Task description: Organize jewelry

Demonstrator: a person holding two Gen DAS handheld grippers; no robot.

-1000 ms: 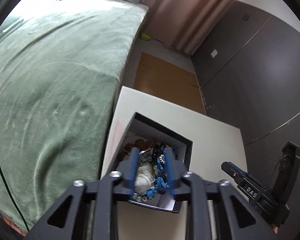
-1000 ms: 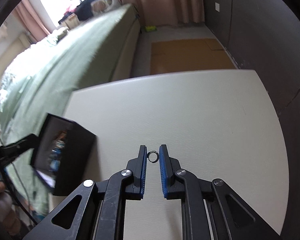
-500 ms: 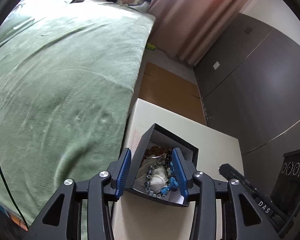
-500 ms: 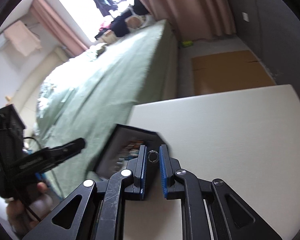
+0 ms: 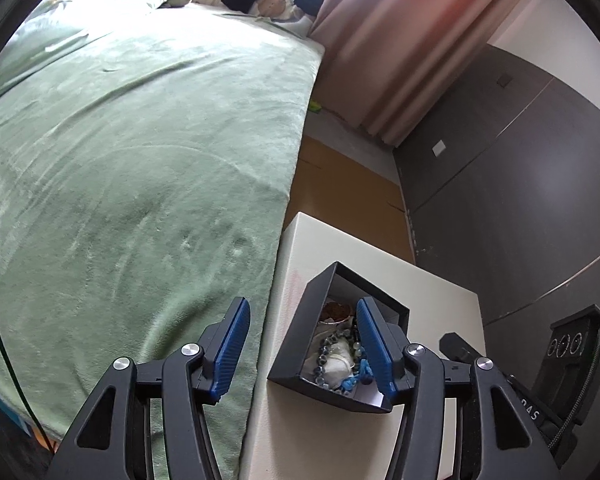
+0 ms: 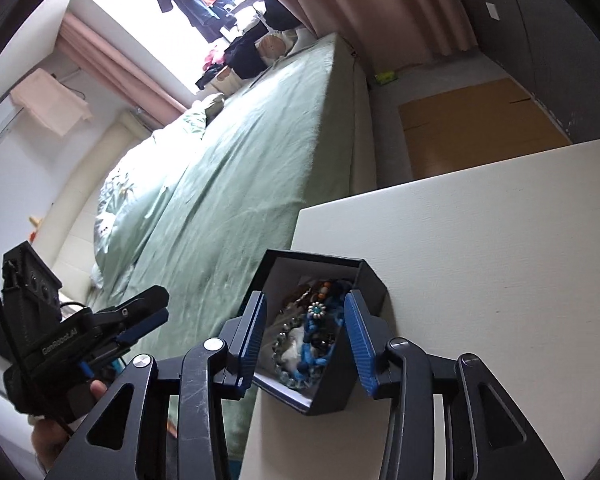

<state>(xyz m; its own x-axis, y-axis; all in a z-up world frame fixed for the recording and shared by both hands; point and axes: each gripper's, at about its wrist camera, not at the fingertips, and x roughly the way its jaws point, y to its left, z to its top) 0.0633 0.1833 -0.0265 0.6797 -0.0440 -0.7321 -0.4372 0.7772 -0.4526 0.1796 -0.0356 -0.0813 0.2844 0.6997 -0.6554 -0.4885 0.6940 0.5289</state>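
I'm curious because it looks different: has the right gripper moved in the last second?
Yes. The right gripper has swung left across the white table to hang over the black jewelry box, and its jaws have opened.

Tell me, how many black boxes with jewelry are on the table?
1. The black box sits open at the white table edge nearest the green bed, full of beads. The open right hand-held gripper hovers over it. Nothing else like it shows, though table parts are out of view.
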